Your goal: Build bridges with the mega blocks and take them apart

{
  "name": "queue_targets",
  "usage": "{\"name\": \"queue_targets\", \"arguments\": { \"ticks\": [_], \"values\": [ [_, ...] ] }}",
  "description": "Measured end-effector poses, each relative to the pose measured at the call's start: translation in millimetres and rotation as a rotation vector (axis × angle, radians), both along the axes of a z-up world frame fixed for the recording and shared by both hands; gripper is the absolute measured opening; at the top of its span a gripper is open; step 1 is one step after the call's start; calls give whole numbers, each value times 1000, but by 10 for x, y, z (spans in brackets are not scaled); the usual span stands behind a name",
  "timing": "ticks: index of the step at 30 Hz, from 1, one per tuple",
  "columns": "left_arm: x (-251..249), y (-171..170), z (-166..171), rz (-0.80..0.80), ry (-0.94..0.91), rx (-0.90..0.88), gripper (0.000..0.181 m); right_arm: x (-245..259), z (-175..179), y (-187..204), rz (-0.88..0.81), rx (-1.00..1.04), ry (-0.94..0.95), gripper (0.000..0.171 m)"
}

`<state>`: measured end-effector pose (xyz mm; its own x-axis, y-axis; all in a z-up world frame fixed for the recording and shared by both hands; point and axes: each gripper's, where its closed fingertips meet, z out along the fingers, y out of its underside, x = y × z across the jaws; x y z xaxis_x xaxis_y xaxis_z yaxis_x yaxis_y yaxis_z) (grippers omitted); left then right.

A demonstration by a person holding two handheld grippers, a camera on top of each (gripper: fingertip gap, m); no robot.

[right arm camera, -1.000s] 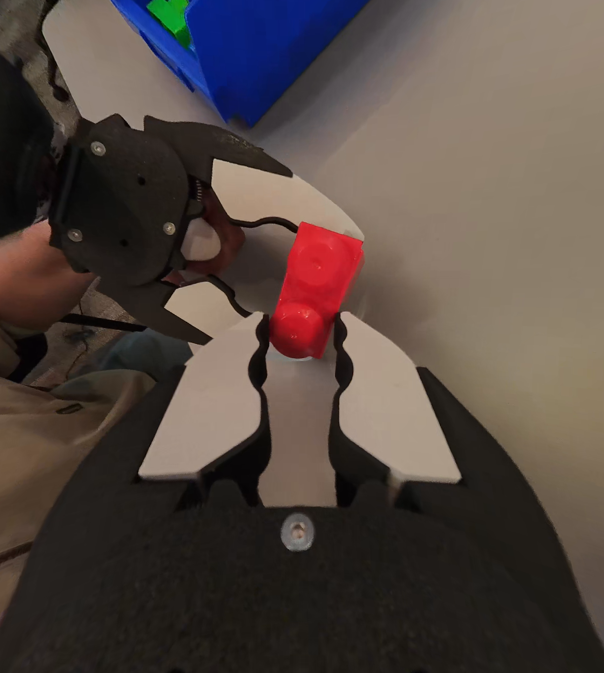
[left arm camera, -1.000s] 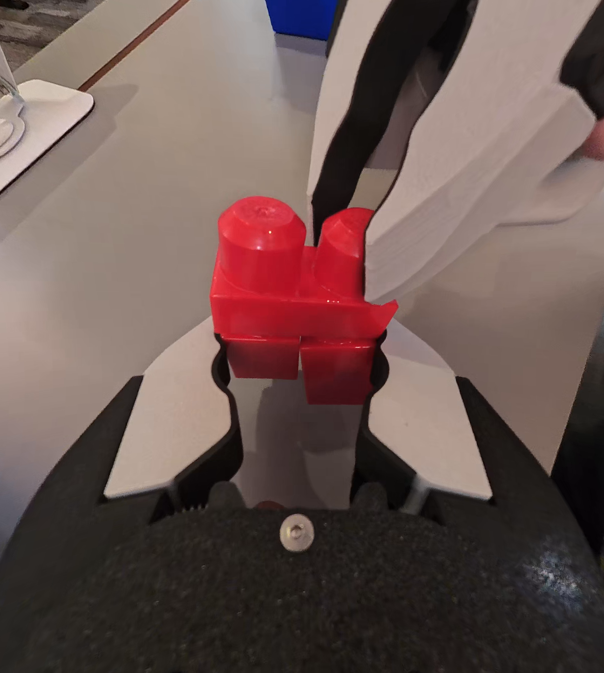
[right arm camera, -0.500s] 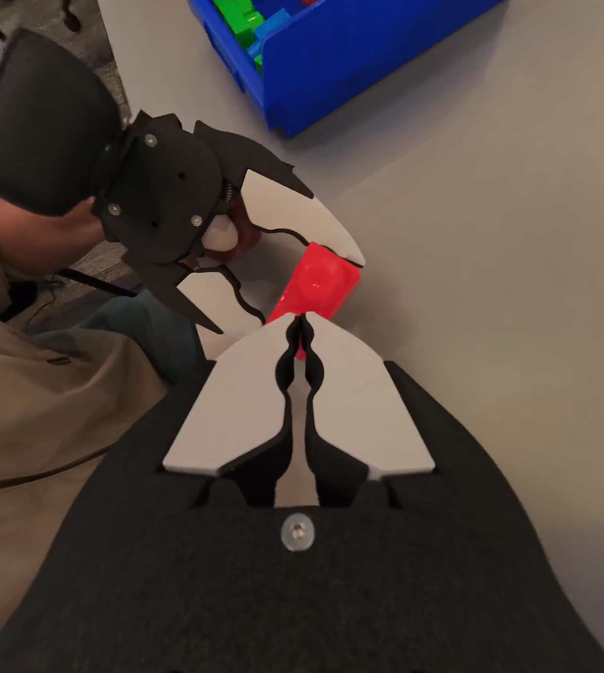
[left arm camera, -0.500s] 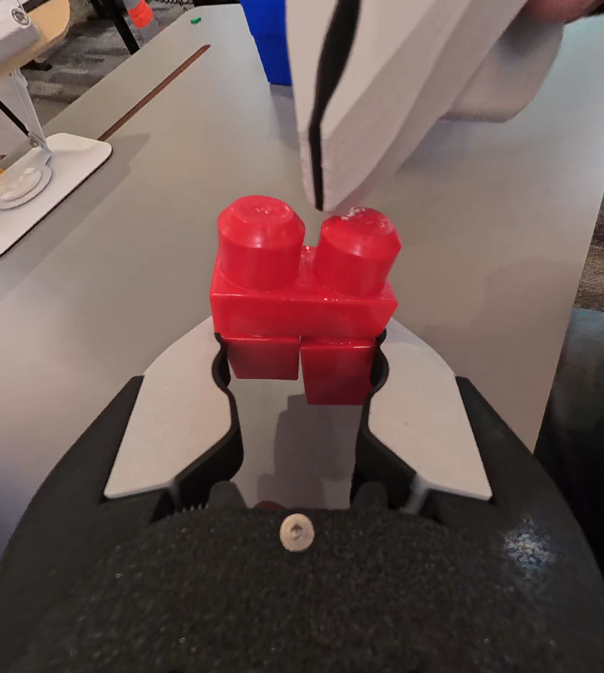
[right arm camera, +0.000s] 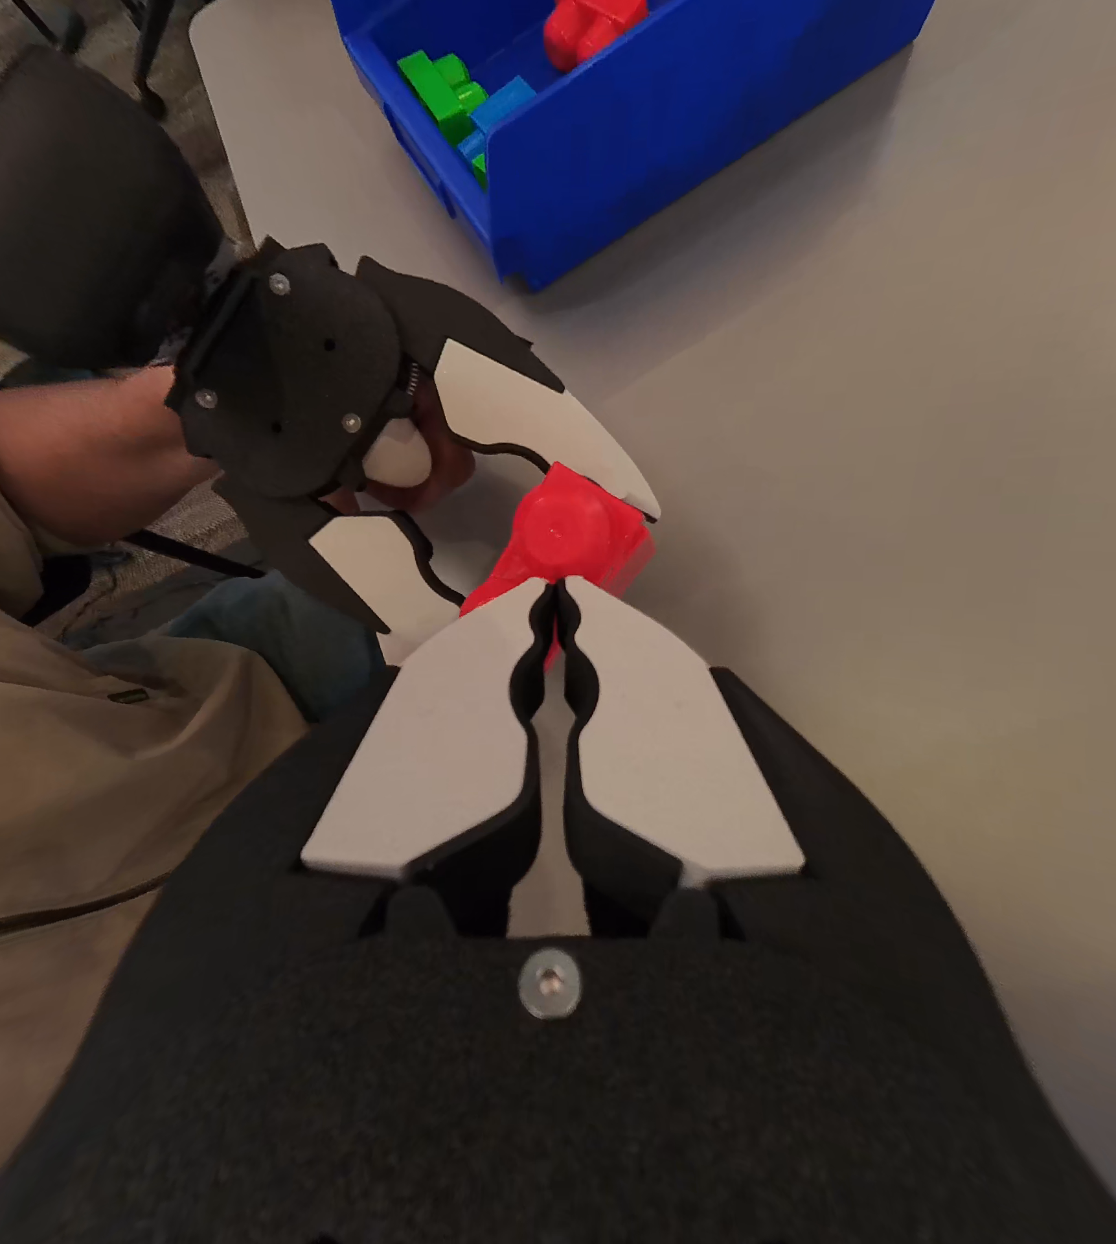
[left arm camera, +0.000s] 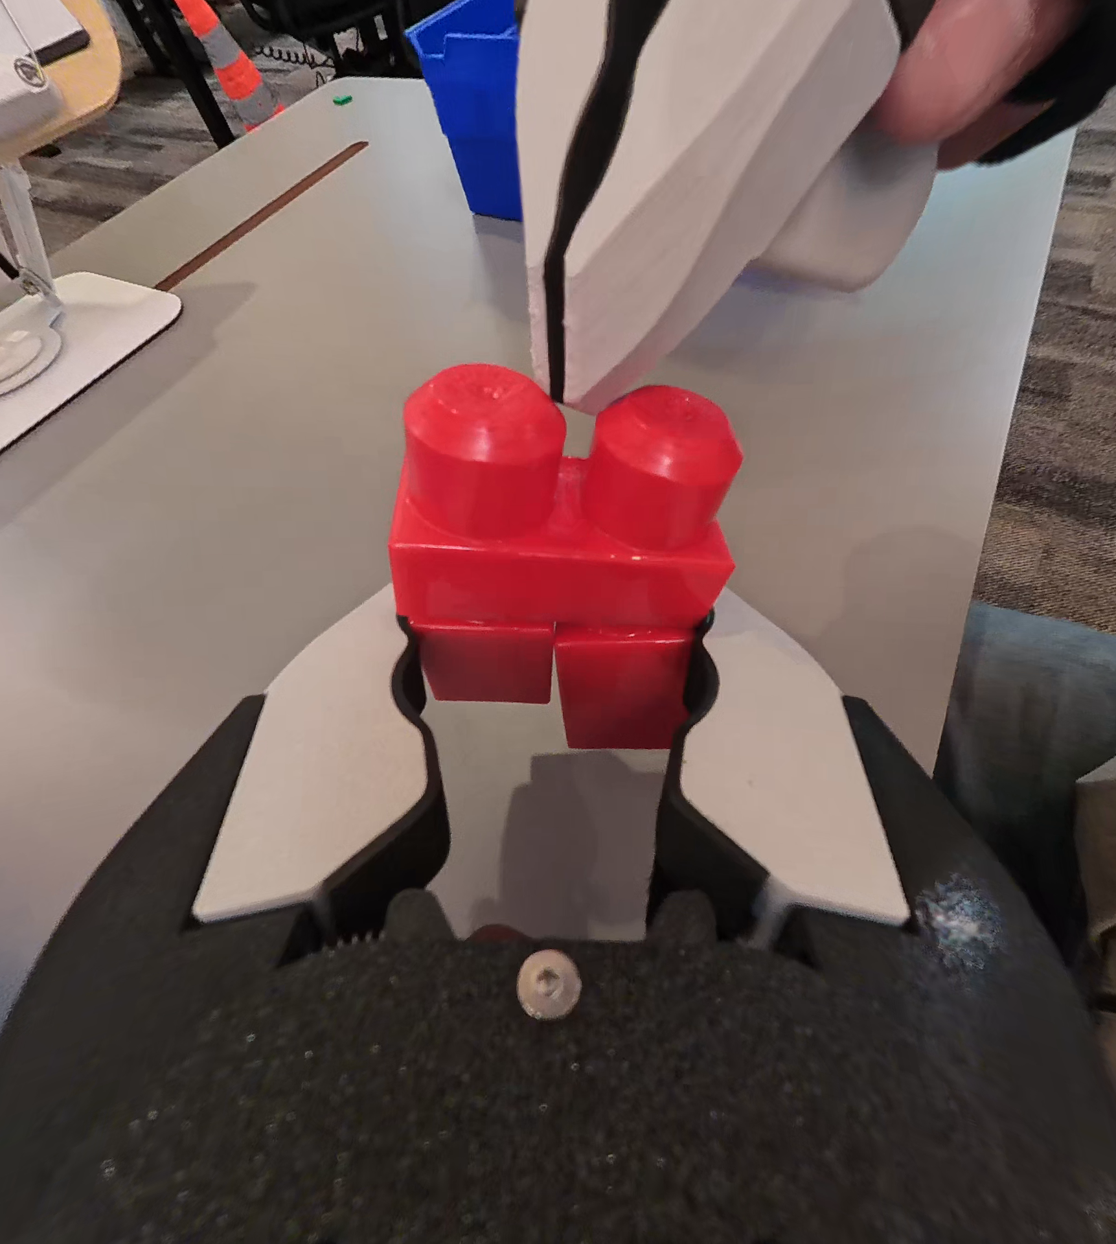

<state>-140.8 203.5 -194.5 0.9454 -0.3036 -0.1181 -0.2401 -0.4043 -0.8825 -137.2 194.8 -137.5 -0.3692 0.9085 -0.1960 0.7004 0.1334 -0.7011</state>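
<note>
A red two-stud mega block [left arm camera: 562, 559] is held studs-up in my left gripper [left arm camera: 555, 639], which is shut on its lower part above the grey table [left arm camera: 205, 471]. The same block [right arm camera: 568, 538] shows in the right wrist view, between the left gripper's white fingers [right arm camera: 541, 417]. My right gripper [right arm camera: 555, 592] is shut and empty, its closed tips just above the block, between the two studs; it also shows in the left wrist view [left arm camera: 562, 390], coming down from above with a hand behind it.
A blue bin [right arm camera: 642, 134] with green, blue and red blocks stands on the table beyond the grippers; it also shows in the left wrist view [left arm camera: 474, 101]. A white stand base [left arm camera: 37, 350] lies at the far left. The table edge and a person's lap are at the right. Some 6 cm of space lies between my two pairs of fingers.
My right gripper let go of the block's right stud, shut empty, and rose slightly; its tips now sit above the gap between the studs. The left gripper kept its hold.
</note>
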Motion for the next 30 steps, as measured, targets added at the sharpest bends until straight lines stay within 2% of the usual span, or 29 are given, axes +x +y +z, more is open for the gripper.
{"name": "queue_targets", "arguments": {
  "ticks": [6, 12, 15, 20, 22, 26, 30],
  "values": [
    [-169, 18, 156, 30, -156, 35, 76, 85, 91, 184, -73, 65, 249, 2],
    [-306, 40, 404, 71, -190, 85, 75, 98, -306, 19, -169, 116, 370, 45],
    [-256, 72, 513, 75, -214, 103, 75, -39, -440, -105, -236, 200, 407, 46],
    [-176, 97, 604, 83, -246, 107, 76, -192, -292, -157, -323, 187, 532, 38],
    [-156, 74, 638, 72, -285, 99, 75, -193, -274, -157, -325, 153, 547, 24],
    [-136, 51, 651, 72, -298, 102, 75, -190, -269, -130, -313, 160, 550, 19],
    [-107, 7, 670, 56, -304, 109, 75, -144, -266, -80, -307, 156, 549, 4]
  ]
}}
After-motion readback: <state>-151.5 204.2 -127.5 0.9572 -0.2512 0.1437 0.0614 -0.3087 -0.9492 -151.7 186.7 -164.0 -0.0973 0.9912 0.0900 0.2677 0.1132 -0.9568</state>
